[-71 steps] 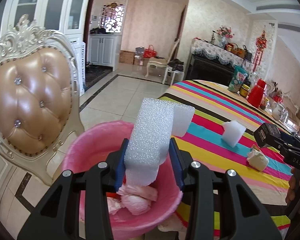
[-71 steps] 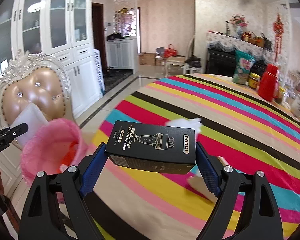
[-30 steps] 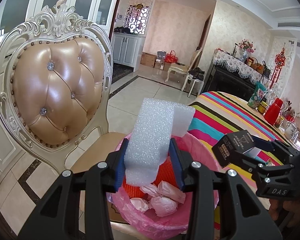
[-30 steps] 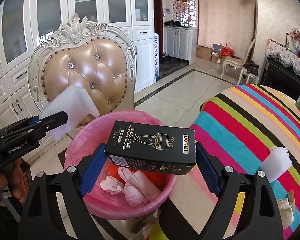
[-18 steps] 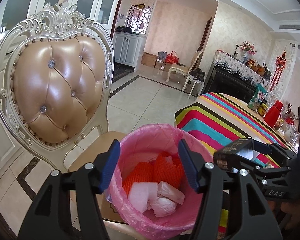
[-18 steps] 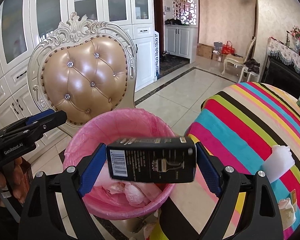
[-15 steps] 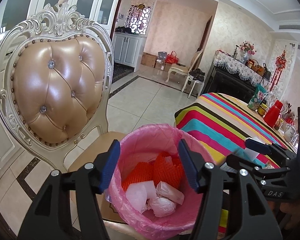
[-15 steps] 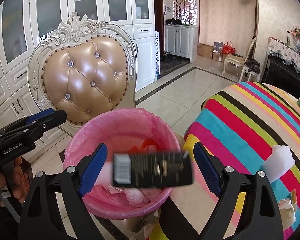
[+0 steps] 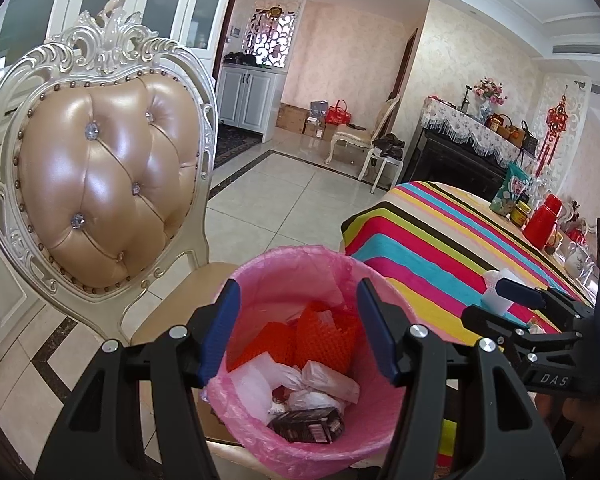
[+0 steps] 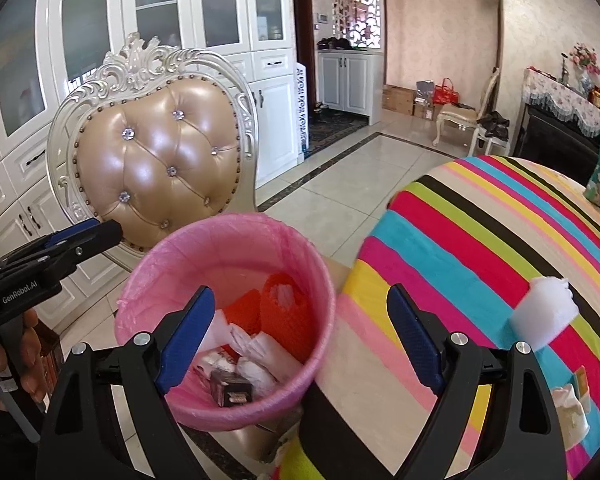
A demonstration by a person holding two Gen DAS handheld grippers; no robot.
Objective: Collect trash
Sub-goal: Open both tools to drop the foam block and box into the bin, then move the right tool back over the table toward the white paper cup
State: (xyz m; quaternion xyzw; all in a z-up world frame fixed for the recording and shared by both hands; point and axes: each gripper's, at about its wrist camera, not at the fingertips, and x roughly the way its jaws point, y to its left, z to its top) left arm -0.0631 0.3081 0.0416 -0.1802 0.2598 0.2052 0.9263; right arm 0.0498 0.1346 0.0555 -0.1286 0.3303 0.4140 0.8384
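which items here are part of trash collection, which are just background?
Job:
pink bin
black box in it
white foam block on the striped table
crumpled wrapper

Background:
chair
red thermos
snack bag
white cabinets

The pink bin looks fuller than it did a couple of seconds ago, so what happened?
Both grippers let go over the pink bin. The left gripper dropped its white foam block in, and the right gripper dropped the black box, which now lies on the trash inside. Both grippers are open and hold nothing. The chair and the foam piece on the striped table stayed put.
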